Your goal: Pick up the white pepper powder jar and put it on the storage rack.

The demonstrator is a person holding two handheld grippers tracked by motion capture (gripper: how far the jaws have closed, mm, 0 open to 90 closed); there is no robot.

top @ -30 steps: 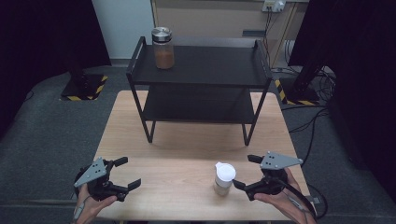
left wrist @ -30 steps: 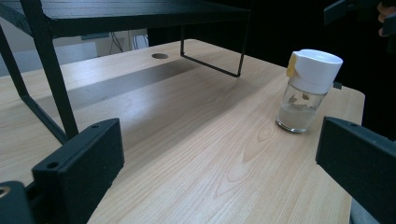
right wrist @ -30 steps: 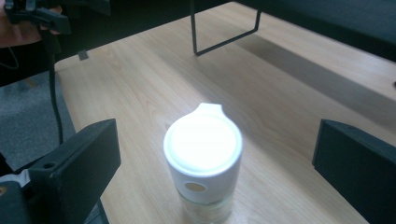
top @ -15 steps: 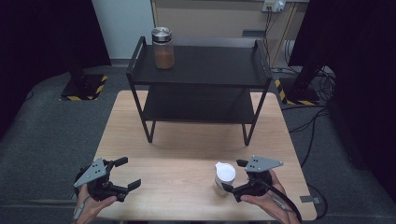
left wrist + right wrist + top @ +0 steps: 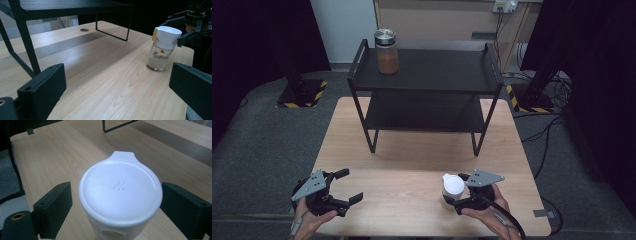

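Observation:
A small glass jar with a white flip cap (image 5: pixel 453 187) (image 5: pixel 162 47) (image 5: pixel 121 192) stands upright on the wooden table (image 5: pixel 412 165) near its front right. My right gripper (image 5: pixel 460 192) (image 5: pixel 116 202) reaches in from the right with the jar between its jaws, which have just been closing. One pad lies against the cap and a thin gap remains at the other. At the front left my left gripper (image 5: pixel 350 185) (image 5: pixel 115 87) is open and holds nothing, pointing across the table at the jar. The right gripper (image 5: pixel 182 27) also appears in the left gripper view, around the cap.
A black two-tier metal rack (image 5: pixel 427 75) stands at the back of the table. A jar of brown powder with a metal lid (image 5: pixel 387 52) sits on its top shelf at the left. Dark floor and cables surround the table.
My right gripper has come down and leftward onto the white-capped jar, and its jaws have narrowed around it. The left gripper and the jar have stayed put.

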